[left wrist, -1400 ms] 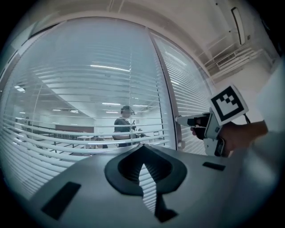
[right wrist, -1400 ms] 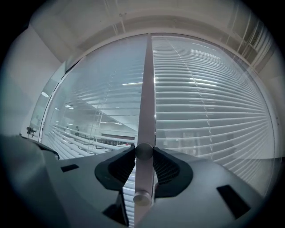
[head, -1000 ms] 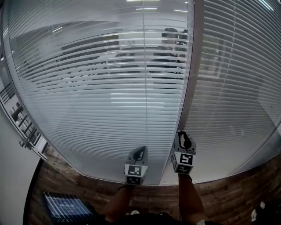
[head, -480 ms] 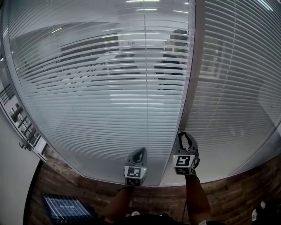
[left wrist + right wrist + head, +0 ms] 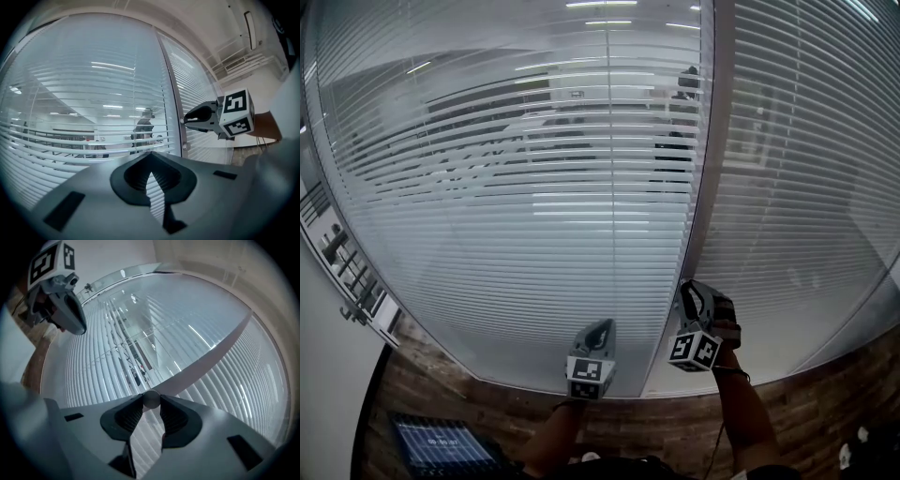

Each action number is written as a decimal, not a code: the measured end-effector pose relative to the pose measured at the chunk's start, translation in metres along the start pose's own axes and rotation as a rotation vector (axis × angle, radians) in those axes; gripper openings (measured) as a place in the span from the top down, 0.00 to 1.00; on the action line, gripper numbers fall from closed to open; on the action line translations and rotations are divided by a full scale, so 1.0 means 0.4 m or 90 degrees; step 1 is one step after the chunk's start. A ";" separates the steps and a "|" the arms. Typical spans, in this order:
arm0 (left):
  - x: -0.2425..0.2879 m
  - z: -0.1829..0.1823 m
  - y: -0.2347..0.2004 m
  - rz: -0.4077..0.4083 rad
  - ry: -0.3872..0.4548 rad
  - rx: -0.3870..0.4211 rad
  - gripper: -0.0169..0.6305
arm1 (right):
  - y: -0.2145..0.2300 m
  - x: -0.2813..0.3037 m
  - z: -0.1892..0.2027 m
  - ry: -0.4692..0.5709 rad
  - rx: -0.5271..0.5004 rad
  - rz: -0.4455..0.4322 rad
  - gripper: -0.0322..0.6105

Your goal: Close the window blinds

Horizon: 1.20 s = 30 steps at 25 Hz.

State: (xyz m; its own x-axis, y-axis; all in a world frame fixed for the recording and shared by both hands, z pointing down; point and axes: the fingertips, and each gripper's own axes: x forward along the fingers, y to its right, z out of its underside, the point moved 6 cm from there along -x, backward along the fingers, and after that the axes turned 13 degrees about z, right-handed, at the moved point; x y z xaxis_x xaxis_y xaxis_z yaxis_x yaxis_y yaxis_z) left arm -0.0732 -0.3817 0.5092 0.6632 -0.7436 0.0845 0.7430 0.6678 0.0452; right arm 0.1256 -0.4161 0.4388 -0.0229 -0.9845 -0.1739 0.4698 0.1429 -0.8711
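Note:
White slatted window blinds [image 5: 534,187] hang behind glass, split by a grey upright frame post [image 5: 708,169]. A small round knob [image 5: 151,398] sits on that post. My right gripper [image 5: 686,284] is shut on the knob, its pads pinching it from both sides, and its marker cube is tilted over. From the left gripper view, the right gripper [image 5: 183,120] reaches the post from the right. My left gripper [image 5: 600,323] hovers just left of the post, facing the slats. Its jaws are shut with nothing between them [image 5: 151,153]. The slats [image 5: 70,140] still show gaps.
A second blind [image 5: 806,187] covers the pane right of the post. A person [image 5: 143,129] stands behind the glass. Below the window are a brick-patterned floor [image 5: 806,422] and a dark device with a lit screen [image 5: 441,445]. A rack [image 5: 347,272] stands at left.
My right gripper has rolled on the knob, tilting its marker cube. The slats have turned further shut and the person behind the glass shows less. The left gripper has stayed put.

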 end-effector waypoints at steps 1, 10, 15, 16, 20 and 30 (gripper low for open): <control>0.000 0.003 0.000 0.000 0.003 0.005 0.97 | -0.002 0.000 0.000 0.006 -0.035 -0.002 0.76; -0.028 0.009 -0.014 -0.018 0.012 0.000 0.97 | -0.021 -0.011 -0.003 0.053 -0.276 -0.007 0.76; -0.041 -0.013 -0.051 -0.051 0.027 -0.007 0.97 | -0.009 -0.007 0.002 0.052 -0.218 -0.012 0.76; -0.045 -0.012 -0.051 -0.051 0.023 -0.011 0.97 | -0.006 -0.012 0.003 0.048 -0.176 -0.019 0.74; -0.047 0.003 -0.044 -0.049 0.014 -0.003 0.97 | 0.011 -0.037 0.005 0.027 0.035 -0.040 0.69; -0.041 0.002 -0.007 -0.030 0.002 0.005 0.97 | 0.028 0.007 0.025 -0.110 0.581 -0.030 0.69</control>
State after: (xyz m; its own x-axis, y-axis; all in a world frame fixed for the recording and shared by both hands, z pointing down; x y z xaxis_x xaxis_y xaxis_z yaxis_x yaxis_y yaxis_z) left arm -0.0863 -0.3715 0.5085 0.6280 -0.7742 0.0786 0.7726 0.6324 0.0566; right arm 0.1397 -0.4181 0.4332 0.0381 -0.9992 -0.0123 0.9857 0.0396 -0.1636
